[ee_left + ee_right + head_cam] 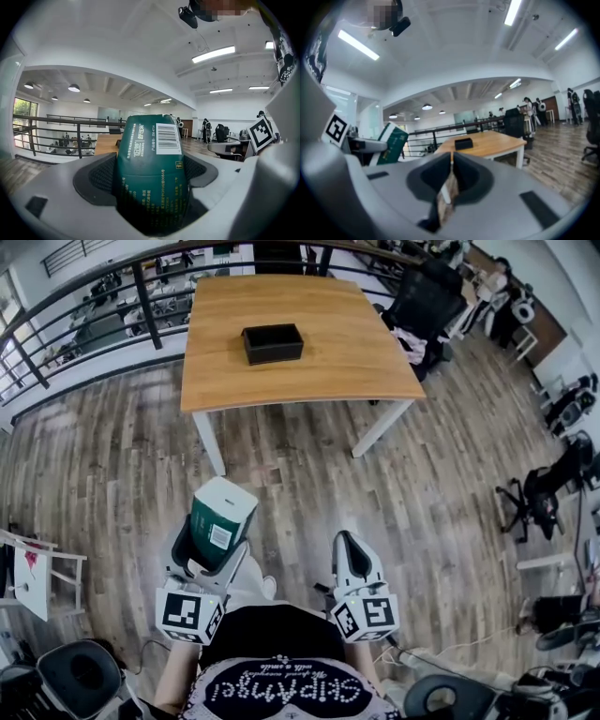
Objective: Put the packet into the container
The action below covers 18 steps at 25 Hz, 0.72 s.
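My left gripper (217, 532) is shut on a dark green packet (220, 519) with a white top and a barcode label; the packet (150, 168) fills the space between the jaws in the left gripper view. The black container (273, 343) sits on the wooden table (356, 352) far ahead, well beyond both grippers. My right gripper (349, 554) is shut with nothing in it; its jaws (451, 180) meet in the right gripper view, where the container (463, 143) and the packet (392, 143) also show.
Wood-plank floor lies between me and the table. A black railing (84, 306) runs behind and left of the table. Office chairs (422, 306) stand at the table's right. A white stand (37, 573) is at my left, more chairs (553, 488) at the right.
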Tool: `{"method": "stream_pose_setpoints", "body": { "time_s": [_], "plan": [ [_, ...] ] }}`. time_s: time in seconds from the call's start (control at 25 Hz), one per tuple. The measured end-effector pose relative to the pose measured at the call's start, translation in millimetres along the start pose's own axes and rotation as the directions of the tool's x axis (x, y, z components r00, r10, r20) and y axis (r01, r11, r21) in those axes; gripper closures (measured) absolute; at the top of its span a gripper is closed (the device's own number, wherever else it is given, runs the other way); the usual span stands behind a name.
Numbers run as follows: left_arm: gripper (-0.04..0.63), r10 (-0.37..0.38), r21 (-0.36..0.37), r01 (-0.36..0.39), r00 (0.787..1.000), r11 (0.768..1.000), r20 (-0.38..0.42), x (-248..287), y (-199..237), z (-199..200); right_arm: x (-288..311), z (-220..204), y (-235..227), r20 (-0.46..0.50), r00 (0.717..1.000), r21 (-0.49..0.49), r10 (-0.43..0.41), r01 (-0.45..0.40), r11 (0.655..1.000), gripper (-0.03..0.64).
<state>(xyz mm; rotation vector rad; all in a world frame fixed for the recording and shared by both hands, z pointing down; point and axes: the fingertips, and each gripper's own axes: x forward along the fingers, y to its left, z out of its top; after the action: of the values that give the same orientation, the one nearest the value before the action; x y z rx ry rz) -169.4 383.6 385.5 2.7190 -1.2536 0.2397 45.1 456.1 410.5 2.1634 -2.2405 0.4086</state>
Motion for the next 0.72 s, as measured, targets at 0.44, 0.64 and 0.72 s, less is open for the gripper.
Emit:
{"method": "stream_pose_setpoints", "body": {
  "time_s": [0.44,0.64,0.72],
  "plan": [
    [0.164,-0.026,0.003,0.026,1.0,1.0,0.004,46,12,18,31,11,-22,-0.008,0.999,0.015,-0.04,0.04,0.999,0.578],
    [0.164,-0.018,0.004,0.018,1.0,1.0,0.01,72,30,21,57,13,-26,-0.014,0.999,0.01,-0.038,0.038,0.999,0.578],
    [0.163,-0.017,0.004,0.017,1.0,1.0,0.009,85,40,23,72,16,-28,-0.016,0.999,0.009,-0.039,0.039,0.999,0.578]
  ]
}}
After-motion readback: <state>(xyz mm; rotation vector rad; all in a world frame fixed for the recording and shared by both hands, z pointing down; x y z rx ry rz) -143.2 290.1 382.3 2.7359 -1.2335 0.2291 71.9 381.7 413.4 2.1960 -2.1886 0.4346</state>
